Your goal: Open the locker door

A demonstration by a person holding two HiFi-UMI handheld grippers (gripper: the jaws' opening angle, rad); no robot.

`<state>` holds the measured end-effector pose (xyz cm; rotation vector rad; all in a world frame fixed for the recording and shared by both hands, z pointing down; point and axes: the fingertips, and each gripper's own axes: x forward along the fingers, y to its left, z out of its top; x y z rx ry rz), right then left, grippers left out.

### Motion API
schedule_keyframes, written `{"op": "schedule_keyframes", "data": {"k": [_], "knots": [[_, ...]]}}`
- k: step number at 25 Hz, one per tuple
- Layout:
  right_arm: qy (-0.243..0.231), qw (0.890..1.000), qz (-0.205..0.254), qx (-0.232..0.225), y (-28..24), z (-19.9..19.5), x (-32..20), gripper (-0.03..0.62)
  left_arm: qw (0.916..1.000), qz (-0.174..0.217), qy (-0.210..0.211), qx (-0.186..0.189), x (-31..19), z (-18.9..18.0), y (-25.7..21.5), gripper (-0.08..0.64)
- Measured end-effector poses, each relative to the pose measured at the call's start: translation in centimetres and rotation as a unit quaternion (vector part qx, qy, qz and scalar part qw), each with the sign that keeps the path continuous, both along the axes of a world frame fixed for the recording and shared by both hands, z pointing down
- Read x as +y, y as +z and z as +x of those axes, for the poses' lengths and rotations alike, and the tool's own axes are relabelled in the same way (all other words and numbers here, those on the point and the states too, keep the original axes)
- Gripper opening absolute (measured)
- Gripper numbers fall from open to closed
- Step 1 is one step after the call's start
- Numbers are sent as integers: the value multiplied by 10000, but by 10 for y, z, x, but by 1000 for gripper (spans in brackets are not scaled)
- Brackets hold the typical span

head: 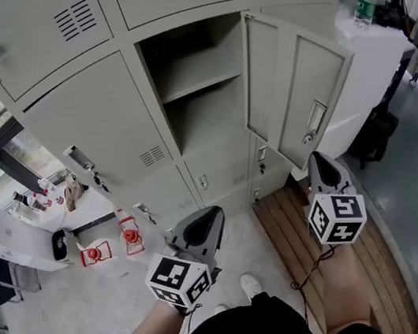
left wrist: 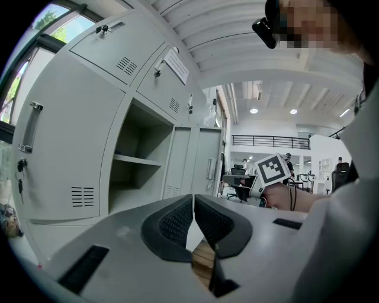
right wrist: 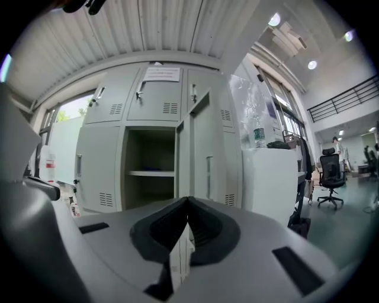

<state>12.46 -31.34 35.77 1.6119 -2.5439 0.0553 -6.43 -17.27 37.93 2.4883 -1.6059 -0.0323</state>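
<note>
In the head view the locker door (head: pixel 299 98) already stands swung wide on its hinges, its handle (head: pixel 314 123) just ahead of the right gripper (head: pixel 318 161), whose fingers are pressed together on nothing and do not touch it; the left gripper (head: pixel 212 216) hangs lower, well short of the lockers, also closed and empty. The opening looks done, so the sound move is probably to draw both hands off without brushing the door's free edge, which could swing it back. The open compartment (head: pixel 197 96), ahead and to the left of the right fingers, has one shelf (head: pixel 200 71) and appears bare above and below it, though its upper back is too dark to be sure. In the left gripper view the pads (left wrist: pixel 177 220) meet tip to tip with only floor showing beneath them; the compartment lies beyond and left of them, the door beyond and slightly right. In the right gripper view the pads (right wrist: pixel 201 228) meet likewise, and the door stands nearly edge-on straight past the fingertips, the bare-looking compartment just left of that line
</note>
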Motion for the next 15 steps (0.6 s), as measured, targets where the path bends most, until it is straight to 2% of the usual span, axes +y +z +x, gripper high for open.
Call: {"op": "schedule_keyframes", "data": {"k": [8, 15], "knots": [[-738, 9972, -36, 84, -1, -62, 70, 54, 10000, 66, 25, 19, 39, -12, -4, 22], [-1176, 9931, -29, -14, -3, -107, 128, 54, 9999, 95, 24, 64, 72, -26, -3, 21]]}}
